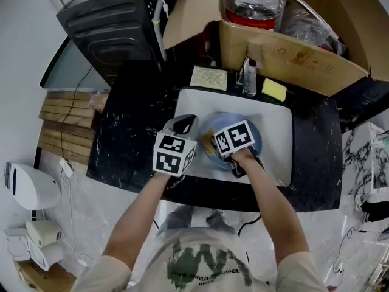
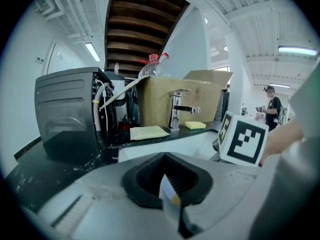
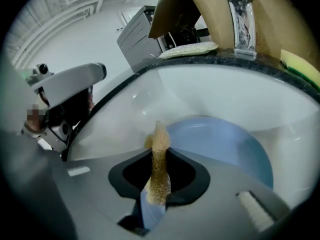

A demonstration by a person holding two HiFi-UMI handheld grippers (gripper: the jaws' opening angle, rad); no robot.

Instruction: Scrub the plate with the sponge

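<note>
A pale blue plate (image 1: 214, 123) lies in the white sink (image 1: 275, 157). My right gripper (image 1: 211, 145) is shut on a tan sponge (image 1: 207, 146) at the plate's left edge. In the right gripper view the sponge (image 3: 159, 154) stands on edge between the jaws of the right gripper (image 3: 157, 181), with the plate (image 3: 220, 144) just beyond it in the sink (image 3: 200, 94). My left gripper (image 1: 185, 124) hovers over the sink's left rim, apart from the plate. The left gripper (image 2: 170, 194) has its jaws together, with only a thin pale strip showing between them.
A faucet (image 1: 249, 78) stands behind the sink, with a yellow sponge (image 1: 274, 90) to its right and a greenish cloth (image 1: 208, 78) to its left. An open cardboard box (image 1: 285, 56) rises behind. A black appliance (image 1: 115, 23) sits on the dark countertop (image 1: 130, 132) at the left.
</note>
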